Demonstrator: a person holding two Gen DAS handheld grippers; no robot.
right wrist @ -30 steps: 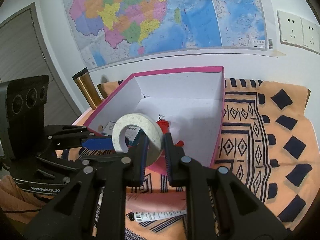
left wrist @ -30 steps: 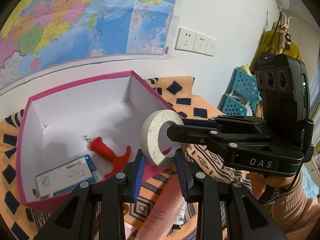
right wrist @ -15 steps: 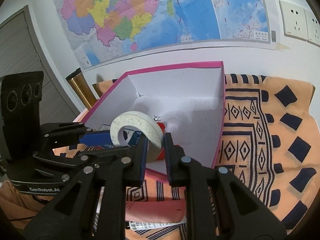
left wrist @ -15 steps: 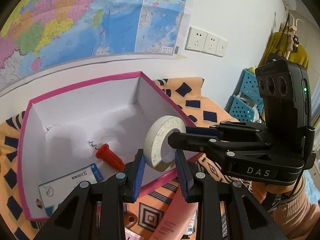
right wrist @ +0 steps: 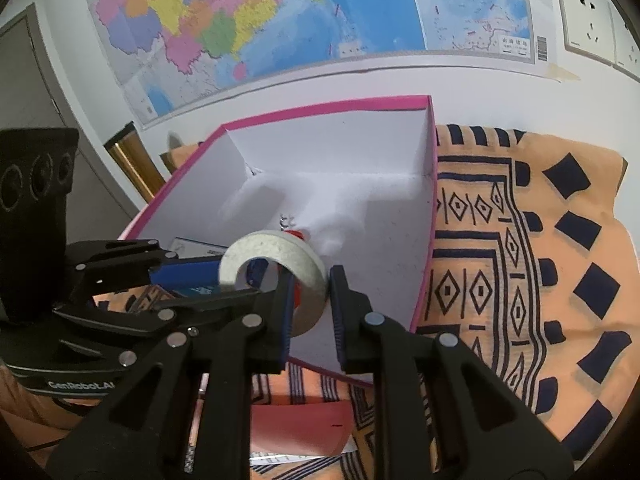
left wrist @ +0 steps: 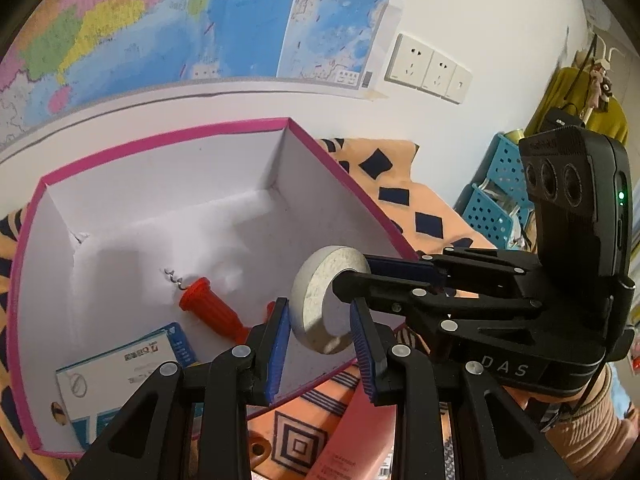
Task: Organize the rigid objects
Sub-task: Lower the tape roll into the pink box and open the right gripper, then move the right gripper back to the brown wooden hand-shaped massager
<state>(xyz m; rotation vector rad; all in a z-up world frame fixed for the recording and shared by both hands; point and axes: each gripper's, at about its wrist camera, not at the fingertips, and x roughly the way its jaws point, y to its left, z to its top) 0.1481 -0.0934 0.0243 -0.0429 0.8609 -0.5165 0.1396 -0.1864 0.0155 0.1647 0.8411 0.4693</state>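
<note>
1. Where the left gripper (left wrist: 319,307) points, its blue pads are pinched on the flat faces of the tape roll (left wrist: 310,304), which stands on edge between them.
2. Right gripper (right wrist: 312,277) enters from 3 o'clock in the left wrist view. One finger goes through the roll's hole and the other lies outside, with the roll's wall nipped between them. Its jaws have just been opening slightly, and the wall is between the pads.
3. The roll hangs over the near-right wall of the pink-rimmed box (left wrist: 332,164), off the floor.
4. Red corkscrew (left wrist: 208,300) lies in the box at 9 o'clock from the roll, and a white-and-blue carton (left wrist: 120,372) at 8 o'clock.
5. Orange patterned cloth (right wrist: 520,240) lies under the box.
6. Wall map (right wrist: 280,12) at 12 o'clock, with wall sockets (left wrist: 426,68) beside it.
</note>
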